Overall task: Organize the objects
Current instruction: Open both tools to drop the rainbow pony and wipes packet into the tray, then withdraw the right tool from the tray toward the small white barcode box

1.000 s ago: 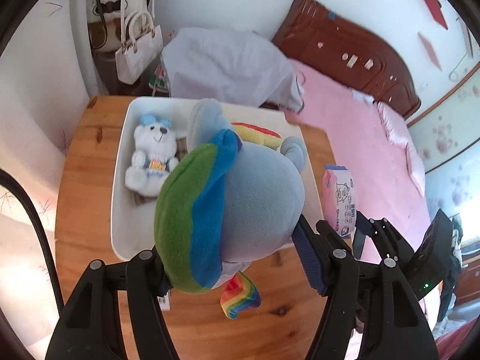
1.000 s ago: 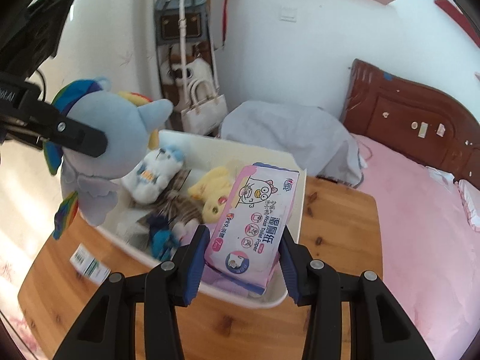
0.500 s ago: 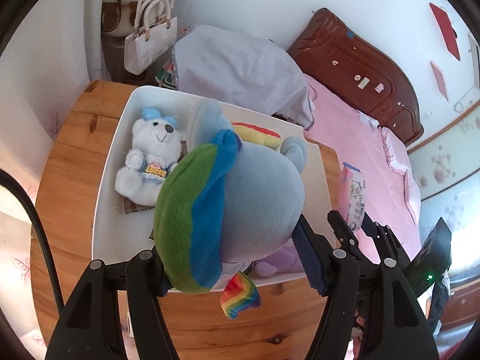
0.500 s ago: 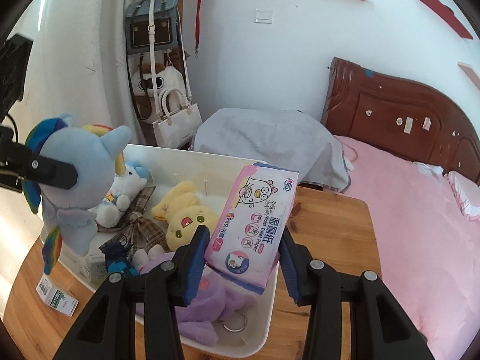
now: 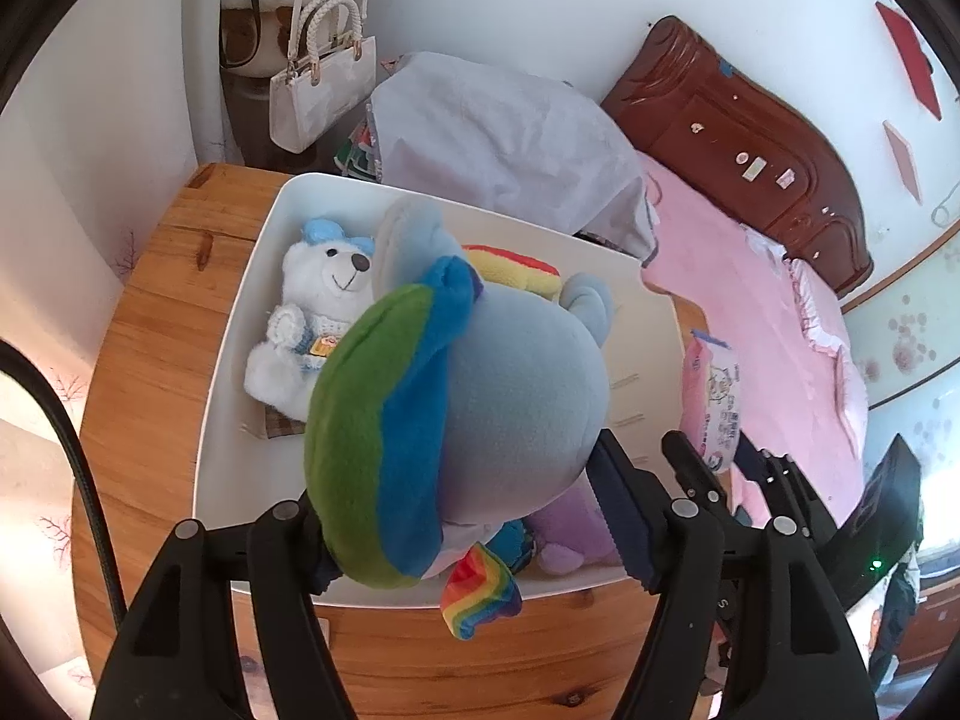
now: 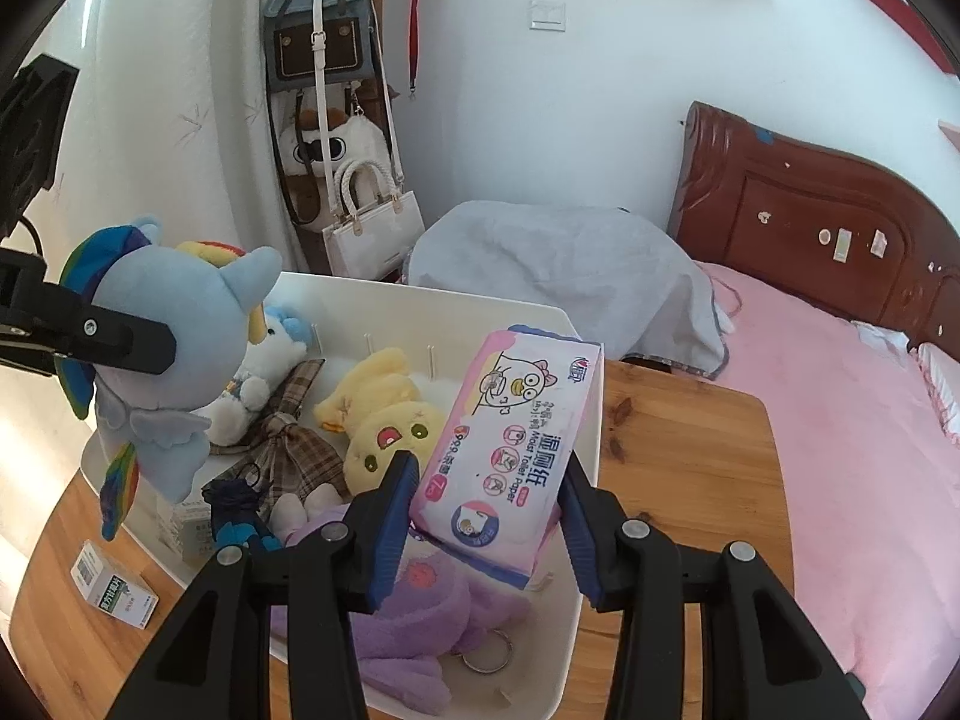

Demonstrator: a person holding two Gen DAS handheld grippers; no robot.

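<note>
Left wrist view. Left gripper (image 5: 462,498): jaws spread wide and clamped on one blue pony (image 5: 480,396), pressing its left and right sides. The pony fills the gap between the fingers and hangs above the bin (image 5: 240,324); its rainbow tail (image 5: 480,591) dangles over the bin's near rim. In the bin: one white bear (image 5: 312,324) at the far left, one purple plush (image 5: 570,534) near the right finger; the rest is hidden behind the pony. Bin stands on one wooden table (image 5: 150,312). Right gripper partly seen at the right edge, with the wipes pack (image 5: 714,396) in it.

Right wrist view. Right gripper (image 6: 486,516): jaws at medium spread, gripping one wipes pack (image 6: 510,450) by its long sides, pack tilted, held above the bin's right part. Bin (image 6: 591,420) contents: one white bear (image 6: 264,372), one yellow plush (image 6: 384,420), one plaid doll (image 6: 288,456), one purple plush (image 6: 414,612), one key ring (image 6: 489,654). Pony (image 6: 174,354) held above the bin's left end by the left gripper's finger (image 6: 108,339). One small box (image 6: 114,588) lies on the table (image 6: 672,450), just left of the bin.
</note>
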